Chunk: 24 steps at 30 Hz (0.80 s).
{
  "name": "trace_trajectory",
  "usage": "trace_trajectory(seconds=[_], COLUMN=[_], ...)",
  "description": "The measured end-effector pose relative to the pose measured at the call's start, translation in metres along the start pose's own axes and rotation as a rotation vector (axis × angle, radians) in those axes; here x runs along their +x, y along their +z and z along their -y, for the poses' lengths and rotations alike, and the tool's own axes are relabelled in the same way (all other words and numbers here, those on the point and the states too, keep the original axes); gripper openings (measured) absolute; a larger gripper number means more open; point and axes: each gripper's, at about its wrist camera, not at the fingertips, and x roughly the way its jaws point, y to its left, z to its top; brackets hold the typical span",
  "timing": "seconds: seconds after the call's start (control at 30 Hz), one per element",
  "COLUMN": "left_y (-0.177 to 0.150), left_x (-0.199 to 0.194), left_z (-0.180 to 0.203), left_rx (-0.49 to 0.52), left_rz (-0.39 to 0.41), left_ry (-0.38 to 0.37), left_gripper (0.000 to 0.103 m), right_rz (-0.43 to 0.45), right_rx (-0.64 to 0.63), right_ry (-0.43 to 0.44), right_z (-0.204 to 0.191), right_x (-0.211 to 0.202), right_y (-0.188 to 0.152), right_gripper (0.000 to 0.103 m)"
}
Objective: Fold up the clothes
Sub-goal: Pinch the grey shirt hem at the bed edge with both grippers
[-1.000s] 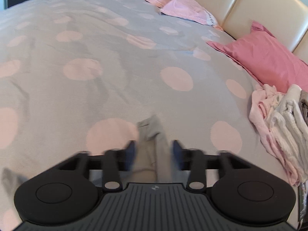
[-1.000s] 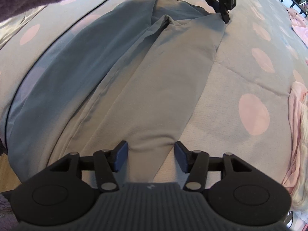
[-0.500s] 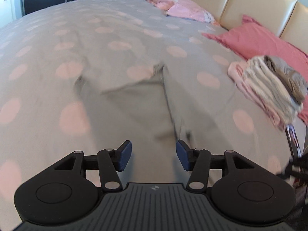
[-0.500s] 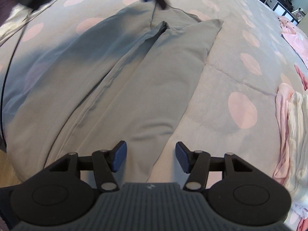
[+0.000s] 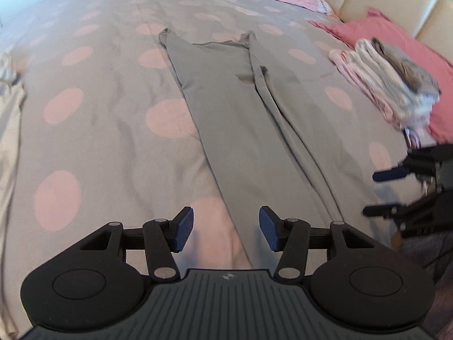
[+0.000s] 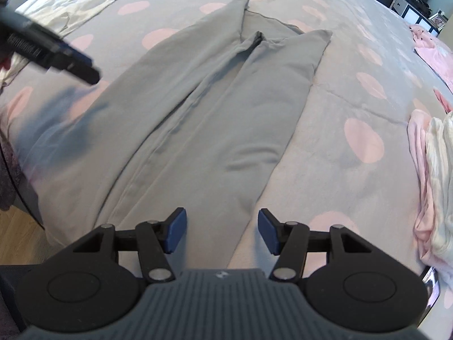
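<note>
One pair of grey stretch leggings (image 5: 240,119) lies toward twelve o'clock; my left gripper (image 5: 226,229) and right gripper (image 6: 220,231) gape, empty.

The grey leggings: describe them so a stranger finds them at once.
On the grey bedspread with pink dots, look at the middle, left of the folded pile. The grey leggings lie flat there, legs stretched out long: the only plain grey, unfolded garment.
</note>
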Motion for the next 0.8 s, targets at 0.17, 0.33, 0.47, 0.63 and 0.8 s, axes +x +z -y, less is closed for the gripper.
trace_trajectory(seconds=[0.17,0.33,0.47,0.63,0.8], left_y=[-0.033,-0.065,-0.082,-0.101,-0.111], left_x=[-0.015,-0.017,-0.019,-0.013,-0.005], left_z=[0.02,0.04,0.05,0.061,0.06], left_rx=[0.034,0.085,0.057,0.07,0.059], left_rz=[-0.024,-0.059,-0.107,-0.212,-0.275], left_ry=[0.022,-0.011,-0.062,-0.116,-0.097], left_gripper=[0.05,0.05,0.05,0.048,0.048], right_rz=[0.012,0.001,-0.006,-0.078,-0.153], right_rx=[0.01,0.065,0.092,0.09,0.086], right_ry=[0.054,0.079,0.113,0.142,0.176], right_z=[-0.008,-0.01,-0.01,-0.017,-0.025], right_x=[-0.006,-0.01,-0.024,-0.027,-0.017], right_y=[-0.022,-0.036,-0.051,-0.07,-0.08], right_gripper=[0.062,0.064,0.064,0.062,0.062])
